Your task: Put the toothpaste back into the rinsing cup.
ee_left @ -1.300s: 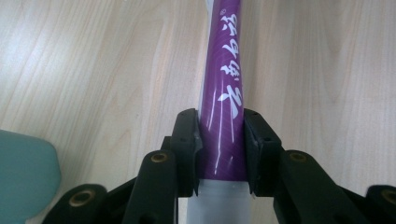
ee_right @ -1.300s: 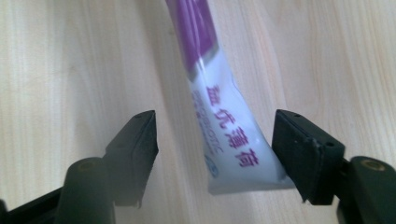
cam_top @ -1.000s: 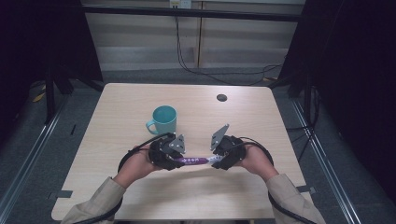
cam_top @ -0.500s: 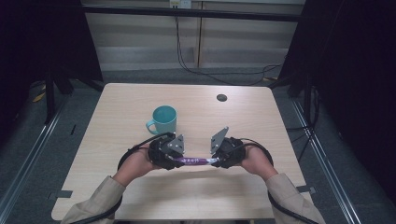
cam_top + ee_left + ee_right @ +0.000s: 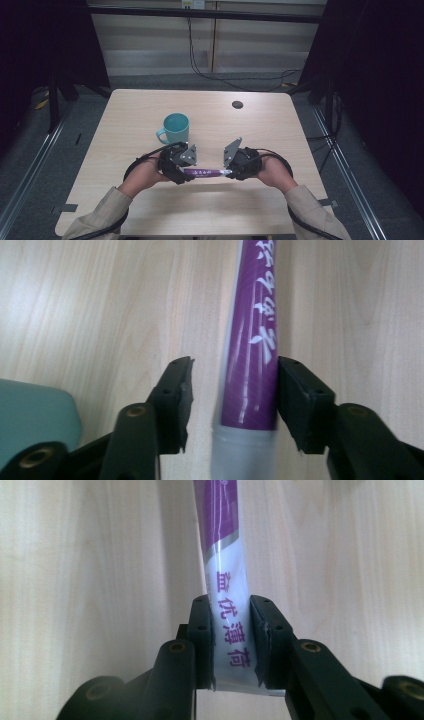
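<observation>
A purple stick sachet [image 5: 202, 172] with white lettering lies level just above the table, spanning the gap between my two grippers. My right gripper [image 5: 228, 172] is shut on its white end, and the pads pinch the sachet [image 5: 227, 625] flat. My left gripper [image 5: 187, 173] is at the other end and its jaws have just been opening. The sachet [image 5: 250, 365] stands between them, a clear gap shows beside the left pad [image 5: 181, 390], and the other pad rests against the sachet's side. In the gripper views, my left gripper [image 5: 235, 370] and right gripper [image 5: 230, 607] both point along the sachet.
A teal mug [image 5: 175, 128] stands on the wooden table [image 5: 280, 125] just behind my left hand, and its rim [image 5: 35, 415] shows beside the left jaw. A small black round cap [image 5: 237, 104] sits at the far right. Cables loop around both wrists.
</observation>
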`<state>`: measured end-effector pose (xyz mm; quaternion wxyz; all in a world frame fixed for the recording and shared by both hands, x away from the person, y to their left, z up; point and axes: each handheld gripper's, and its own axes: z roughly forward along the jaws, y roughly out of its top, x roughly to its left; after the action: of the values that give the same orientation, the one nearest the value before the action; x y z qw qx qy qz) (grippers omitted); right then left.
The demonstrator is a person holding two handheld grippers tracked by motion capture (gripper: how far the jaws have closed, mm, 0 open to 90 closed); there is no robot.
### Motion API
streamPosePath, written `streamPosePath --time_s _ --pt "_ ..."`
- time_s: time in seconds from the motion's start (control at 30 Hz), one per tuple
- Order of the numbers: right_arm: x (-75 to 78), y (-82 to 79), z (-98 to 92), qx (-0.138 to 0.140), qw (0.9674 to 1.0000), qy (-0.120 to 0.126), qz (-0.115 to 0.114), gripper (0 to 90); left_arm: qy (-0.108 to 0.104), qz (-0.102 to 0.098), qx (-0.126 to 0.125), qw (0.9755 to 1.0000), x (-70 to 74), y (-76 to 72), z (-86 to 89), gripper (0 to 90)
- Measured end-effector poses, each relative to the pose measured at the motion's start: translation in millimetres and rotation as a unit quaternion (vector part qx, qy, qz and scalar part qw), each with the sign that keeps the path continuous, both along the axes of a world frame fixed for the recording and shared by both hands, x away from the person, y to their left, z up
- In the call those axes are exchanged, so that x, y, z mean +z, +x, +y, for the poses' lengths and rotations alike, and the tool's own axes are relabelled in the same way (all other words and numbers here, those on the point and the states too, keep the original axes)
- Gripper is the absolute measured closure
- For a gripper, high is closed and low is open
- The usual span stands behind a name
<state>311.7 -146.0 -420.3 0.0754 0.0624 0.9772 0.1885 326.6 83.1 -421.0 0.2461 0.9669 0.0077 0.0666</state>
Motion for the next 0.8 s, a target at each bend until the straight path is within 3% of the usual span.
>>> streamPosePath --time_s 0.27,0.37,0.57,0.7,0.8 --pt "1.9 1.9 0.7 -0.011 0.9998 -0.015 -0.009 73.1 0.012 -0.003 0.018 0.9998 4.1 -0.6 -5.8 39.5" --pt "2.8 2.6 0.9 -0.012 0.9998 -0.012 -0.008 73.1 0.034 -0.014 0.009 0.9993 4.0 -2.3 -12.0 38.9" --pt "3.8 1.6 4.6 -0.008 0.9997 -0.021 -0.011 73.1 0.037 0.002 0.022 0.9991 1.8 -3.1 -22.2 40.2" --pt "4.8 1.2 4.5 -0.009 0.9998 -0.016 -0.011 73.2 0.044 0.002 0.012 0.9990 1.5 -3.3 -26.0 42.7" --pt "5.4 0.7 6.3 -0.008 0.9996 -0.023 -0.017 73.2 0.044 0.010 0.025 0.9987 -0.3 -4.3 -29.5 45.2"
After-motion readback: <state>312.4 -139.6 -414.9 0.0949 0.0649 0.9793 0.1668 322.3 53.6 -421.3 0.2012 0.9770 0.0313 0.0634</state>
